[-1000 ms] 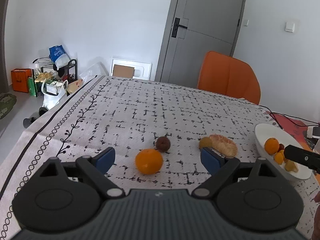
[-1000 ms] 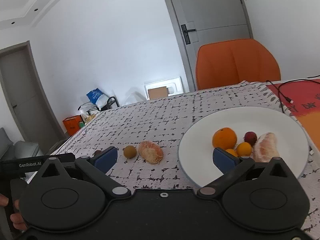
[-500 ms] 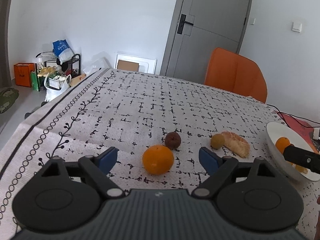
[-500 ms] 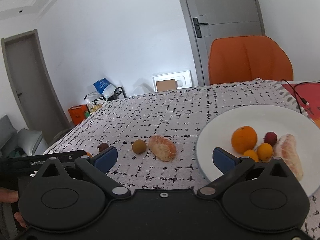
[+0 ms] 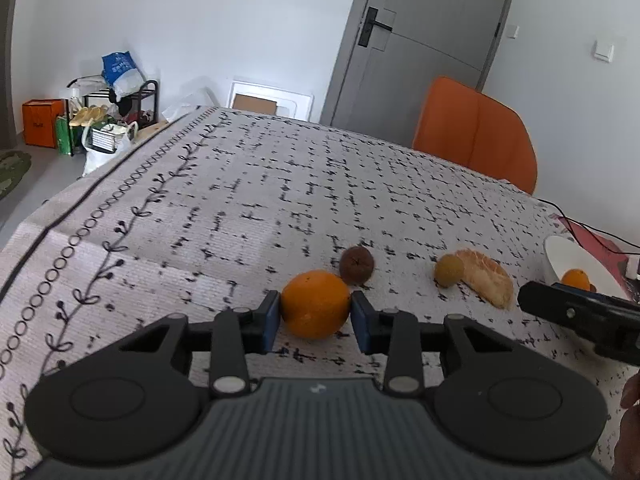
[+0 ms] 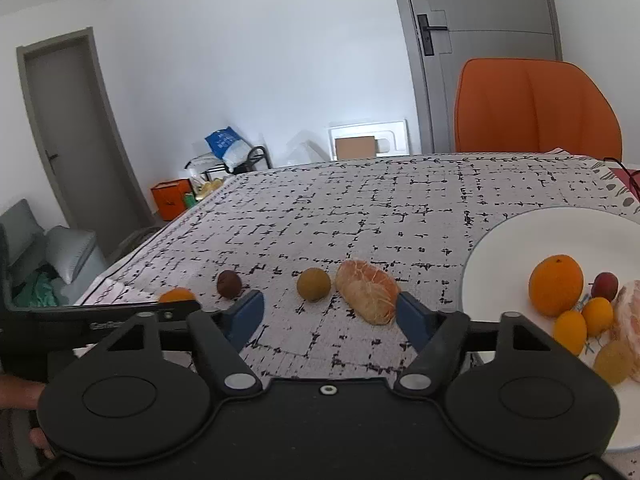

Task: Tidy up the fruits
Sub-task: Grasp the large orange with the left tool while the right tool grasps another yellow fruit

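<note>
My left gripper (image 5: 315, 322) sits nearest, and its jaws have just been closing: the blue pads now stand against both flanks of the whole orange (image 5: 315, 304), which rests on the patterned tabletop (image 5: 248, 208), so I judge this a grip taken but not yet lifted. My right gripper (image 6: 330, 314) has also just been narrowing its jaws and stands about half wide; the peeled citrus piece (image 6: 368, 292) lies just ahead of them with the right pad at its edge, yet the left pad is well clear, so nothing is held there. Just beyond the orange, the dark brown round fruit (image 5: 357, 265) lies almost touching it, and further right the small yellow-green fruit (image 5: 449, 270) rests against the peeled piece. To the far right the white plate (image 6: 520, 232) already carries an orange (image 6: 556, 285), a small red fruit (image 6: 605, 285), several small orange fruits (image 6: 597, 316) and another peeled segment (image 6: 628, 320) at the frame edge. As I read it, the sorting is roughly half done: four pieces remain on the cloth, two of them being addressed now. An orange chair (image 5: 476, 136) and a grey door (image 5: 424, 40) stand behind.
</note>
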